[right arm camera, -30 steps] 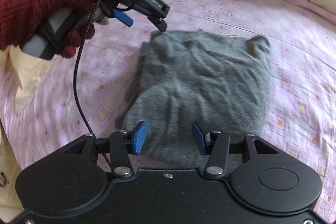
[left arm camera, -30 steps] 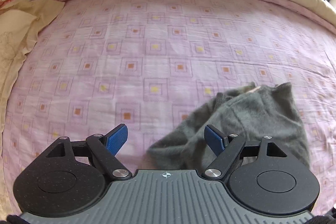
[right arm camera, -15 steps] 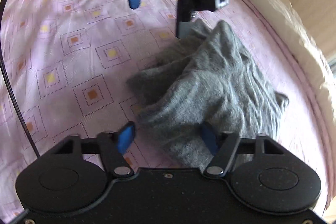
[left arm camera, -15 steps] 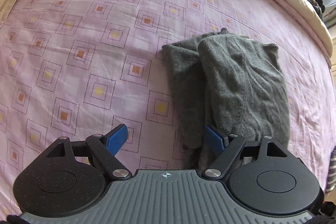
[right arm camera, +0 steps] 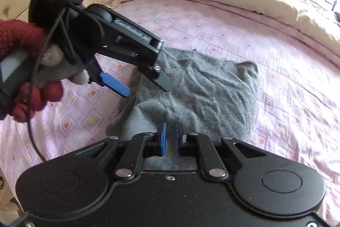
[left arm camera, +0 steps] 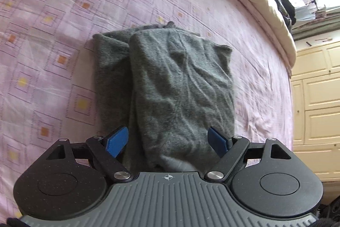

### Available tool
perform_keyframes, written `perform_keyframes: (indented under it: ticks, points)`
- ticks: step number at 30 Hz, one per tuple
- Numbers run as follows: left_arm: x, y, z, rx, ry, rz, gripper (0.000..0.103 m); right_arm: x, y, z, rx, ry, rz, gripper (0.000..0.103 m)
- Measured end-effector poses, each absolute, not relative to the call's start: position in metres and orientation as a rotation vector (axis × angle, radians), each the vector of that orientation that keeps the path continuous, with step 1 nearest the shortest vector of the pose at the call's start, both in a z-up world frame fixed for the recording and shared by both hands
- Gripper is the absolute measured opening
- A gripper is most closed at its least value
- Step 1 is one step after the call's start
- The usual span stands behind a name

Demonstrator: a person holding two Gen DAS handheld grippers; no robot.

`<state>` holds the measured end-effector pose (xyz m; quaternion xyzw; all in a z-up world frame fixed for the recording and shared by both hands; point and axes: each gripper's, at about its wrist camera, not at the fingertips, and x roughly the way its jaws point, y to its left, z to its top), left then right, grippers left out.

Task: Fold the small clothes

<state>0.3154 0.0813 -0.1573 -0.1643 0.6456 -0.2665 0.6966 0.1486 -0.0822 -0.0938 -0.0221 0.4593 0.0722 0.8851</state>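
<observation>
Left gripper above garment blocks overhead; bedsheet around open.

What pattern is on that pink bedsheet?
The bedsheet has nested squares with orange or yellow centres, clearest in the left wrist view.

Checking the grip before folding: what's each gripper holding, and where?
Right gripper pinches the grey garment at its near edge. Left gripper is open, holding nothing.
</observation>
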Motion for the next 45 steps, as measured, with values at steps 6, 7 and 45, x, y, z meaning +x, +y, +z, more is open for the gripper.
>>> perform_keyframes:
  ticks: [6,7,45]
  points:
    - [0.323,0.064,-0.175,-0.387,1.463,-0.560,0.088,0.143,-0.068,-0.110,-0.163,0.996,0.211,0.041]
    - [0.324,0.064,-0.174,-0.384,1.457,-0.563,0.088,0.140,-0.062,-0.113,-0.207,0.984,0.227,0.060]
    - [0.336,0.044,-0.165,-0.261,1.400,-0.541,0.071,0.143,-0.062,-0.104,-0.107,0.968,0.217,0.015]
